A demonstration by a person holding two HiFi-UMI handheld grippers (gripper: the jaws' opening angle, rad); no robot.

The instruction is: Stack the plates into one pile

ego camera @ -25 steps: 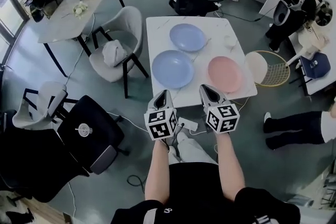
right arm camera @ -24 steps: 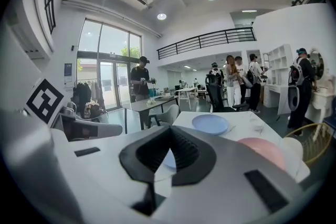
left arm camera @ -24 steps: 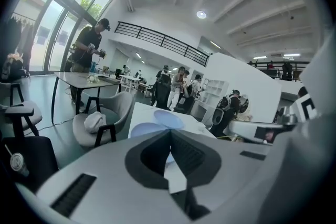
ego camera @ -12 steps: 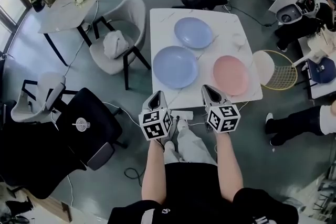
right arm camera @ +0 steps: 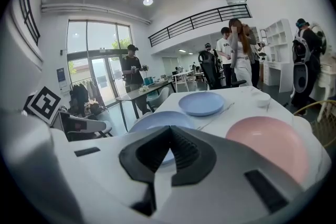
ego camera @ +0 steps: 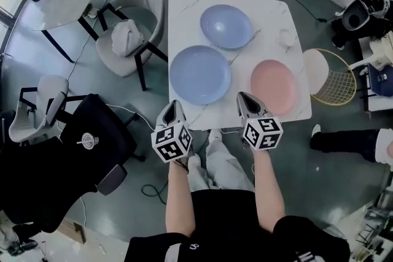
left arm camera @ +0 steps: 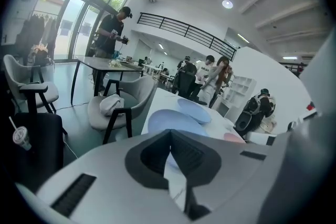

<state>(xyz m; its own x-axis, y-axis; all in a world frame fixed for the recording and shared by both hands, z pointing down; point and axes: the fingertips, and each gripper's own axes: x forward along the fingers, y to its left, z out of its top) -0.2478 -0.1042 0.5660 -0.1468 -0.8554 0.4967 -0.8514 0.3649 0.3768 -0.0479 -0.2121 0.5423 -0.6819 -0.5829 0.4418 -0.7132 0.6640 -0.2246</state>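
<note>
Left gripper and right gripper: closed, empty. Nearer round blue plate just ahead of left; round pink plate ahead of right.

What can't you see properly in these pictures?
- Head view: the small white dish on the table is too small to show what it holds.
- Left gripper view: the pink plate is mostly hidden behind the left gripper.
- Right gripper view: the near blue plate is partly covered by the right gripper, whose jaws are shut.
</note>
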